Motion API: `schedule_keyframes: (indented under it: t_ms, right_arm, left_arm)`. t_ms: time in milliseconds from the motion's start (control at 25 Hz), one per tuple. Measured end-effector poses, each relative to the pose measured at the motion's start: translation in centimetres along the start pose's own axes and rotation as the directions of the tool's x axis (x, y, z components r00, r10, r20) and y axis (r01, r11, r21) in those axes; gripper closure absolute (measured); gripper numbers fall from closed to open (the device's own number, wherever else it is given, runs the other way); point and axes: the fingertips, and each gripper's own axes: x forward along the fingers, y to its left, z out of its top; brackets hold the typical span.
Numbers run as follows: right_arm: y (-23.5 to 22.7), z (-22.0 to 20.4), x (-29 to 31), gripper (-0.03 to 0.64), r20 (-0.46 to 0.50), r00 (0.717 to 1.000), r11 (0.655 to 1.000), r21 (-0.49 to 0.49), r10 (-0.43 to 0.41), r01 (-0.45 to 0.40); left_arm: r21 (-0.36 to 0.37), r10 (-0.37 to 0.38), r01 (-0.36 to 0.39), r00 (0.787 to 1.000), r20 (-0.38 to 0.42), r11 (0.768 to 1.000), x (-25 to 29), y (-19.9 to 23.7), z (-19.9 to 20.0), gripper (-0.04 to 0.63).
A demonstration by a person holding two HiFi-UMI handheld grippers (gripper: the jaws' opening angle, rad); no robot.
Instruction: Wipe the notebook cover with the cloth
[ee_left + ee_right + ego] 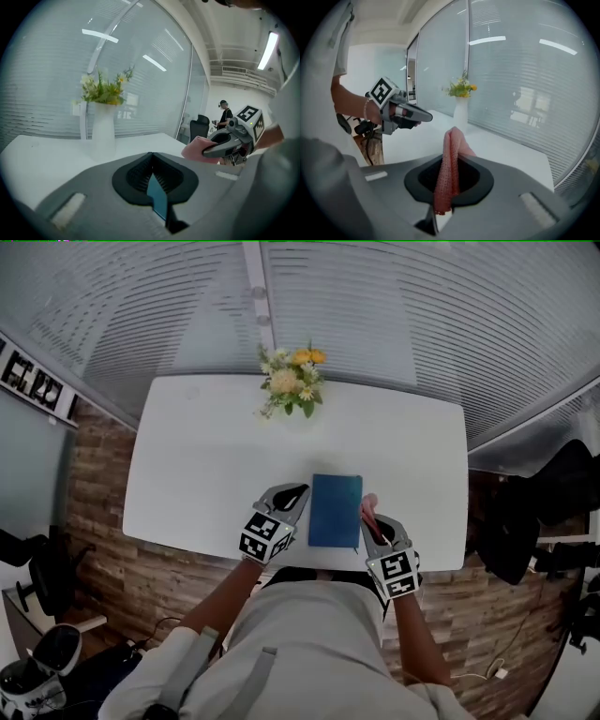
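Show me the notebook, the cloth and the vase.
notebook (336, 512): head view, middle of the blue cover.
cloth (446, 168): right gripper view, middle of the pink strip.
vase (103, 136): left gripper view, its white body.

Cool, even light from the long white ceiling strip lamp (270, 43) fills fisheye-bent pictures, their corners dark and near parts blurred.

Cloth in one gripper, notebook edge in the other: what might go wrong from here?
1. The left gripper pinches only a thin edge of the notebook; a wipe may pull it loose or lift the cover.
2. The notebook lies near the table's front edge, so a stroke toward the person might slide it off.
3. The cloth is bunched narrow in the right gripper; its hard tips might scrape the cover.
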Motion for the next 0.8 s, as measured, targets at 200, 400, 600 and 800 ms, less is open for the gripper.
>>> schedule_keyframes:
  t_ms: [200,400,600,800]
  right_arm:
    - [-1.2,5.2,-2.1,0.594,0.132,0.991,0.997,0.079,-0.015,0.005]
    - [-1.3,9.8,-4.7,0.594,0.229,0.972,0.997,0.080,-0.042,0.024]
    - [-1.0,14.5,-7.7,0.594,0.319,0.946,0.997,0.060,-0.059,0.042]
    - [-1.2,17.1,-8.9,0.594,0.375,0.924,0.997,0.056,-0.071,0.054]
  left_arm:
    - [0.007,-0.011,0.010,0.994,0.113,1.000,-2.2,-1.7,4.9,0.592]
    - [0.031,-0.021,0.014,0.977,0.210,0.999,-4.5,-3.8,9.3,0.592]
    - [0.042,-0.034,0.022,0.956,0.292,0.999,-6.9,-5.6,13.3,0.592]
    - [0.047,-0.044,0.029,0.935,0.351,0.998,-8.6,-6.2,16.1,0.592]
